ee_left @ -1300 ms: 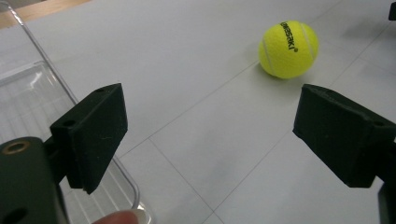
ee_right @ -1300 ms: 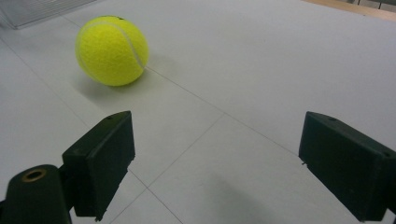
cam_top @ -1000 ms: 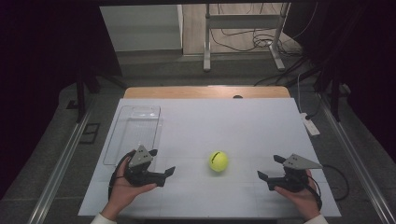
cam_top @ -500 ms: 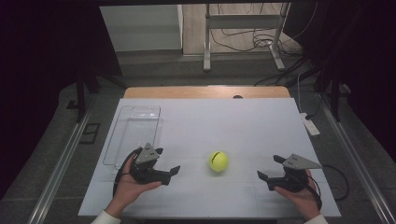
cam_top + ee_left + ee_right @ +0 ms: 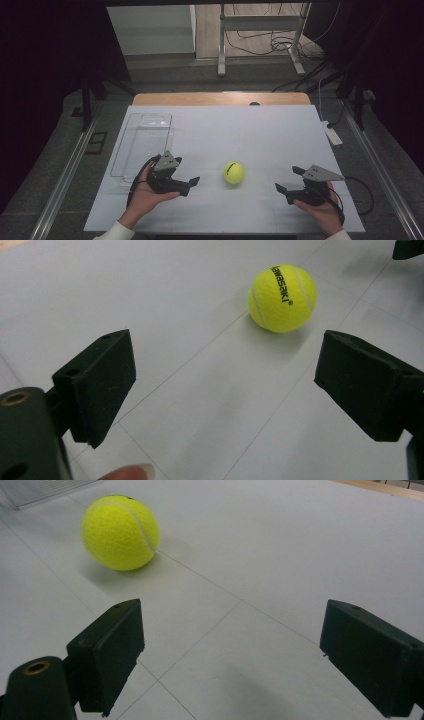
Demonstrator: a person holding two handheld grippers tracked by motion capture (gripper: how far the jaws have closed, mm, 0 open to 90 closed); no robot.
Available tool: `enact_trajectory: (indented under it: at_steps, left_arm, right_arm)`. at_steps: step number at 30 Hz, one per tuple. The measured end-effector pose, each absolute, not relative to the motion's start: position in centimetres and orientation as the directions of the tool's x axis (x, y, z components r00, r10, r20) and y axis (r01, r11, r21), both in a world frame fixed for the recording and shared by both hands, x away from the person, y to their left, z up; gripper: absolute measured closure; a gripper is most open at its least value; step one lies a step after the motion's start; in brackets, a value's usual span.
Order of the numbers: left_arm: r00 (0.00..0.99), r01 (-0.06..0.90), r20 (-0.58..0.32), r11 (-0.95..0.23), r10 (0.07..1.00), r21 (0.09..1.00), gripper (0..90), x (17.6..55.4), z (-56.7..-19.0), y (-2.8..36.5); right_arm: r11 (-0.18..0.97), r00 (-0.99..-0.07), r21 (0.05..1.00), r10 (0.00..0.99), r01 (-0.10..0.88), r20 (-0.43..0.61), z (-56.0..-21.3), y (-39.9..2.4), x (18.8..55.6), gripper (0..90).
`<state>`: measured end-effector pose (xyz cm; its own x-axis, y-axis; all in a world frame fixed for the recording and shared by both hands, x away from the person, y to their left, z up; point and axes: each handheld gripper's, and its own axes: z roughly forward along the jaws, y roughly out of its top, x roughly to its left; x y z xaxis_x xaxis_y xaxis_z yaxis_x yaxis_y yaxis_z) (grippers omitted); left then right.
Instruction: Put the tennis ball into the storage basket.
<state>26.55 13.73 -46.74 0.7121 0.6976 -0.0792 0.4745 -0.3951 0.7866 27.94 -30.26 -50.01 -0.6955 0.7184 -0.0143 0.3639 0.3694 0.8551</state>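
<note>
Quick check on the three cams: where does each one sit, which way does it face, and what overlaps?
High view: above the person's side, facing forward and down on the white table; both forearms, left gripper and right gripper show.
Left gripper view: rides the left gripper, faces the tennis ball between open jaws; a fingertip shows.
Right gripper view: rides the right gripper, ball up-left, clear tray behind.
Shared: ball and table in all three.

You are working in a lab-style recording space, not a home. Your white, grid-lined work table (image 5: 280, 135) stands alone on a grey floor with dark curtains on both sides. Beyond it, loose black cables (image 5: 260, 42) trail around a grey metal stand (image 5: 260, 35), and a white power strip (image 5: 333, 135) lies at the table's right edge.
</note>
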Motion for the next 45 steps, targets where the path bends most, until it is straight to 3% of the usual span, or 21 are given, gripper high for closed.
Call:
enact_trajectory:
  at_steps: [45]
  left_arm:
    - [0.769,0.461,-0.111,-0.426,0.629,0.779,9.6,29.1,-45.7,9.7]
  right_arm:
    - [0.376,-0.696,0.851,0.718,0.367,-0.017,-50.1,-30.2,28.0,11.1]
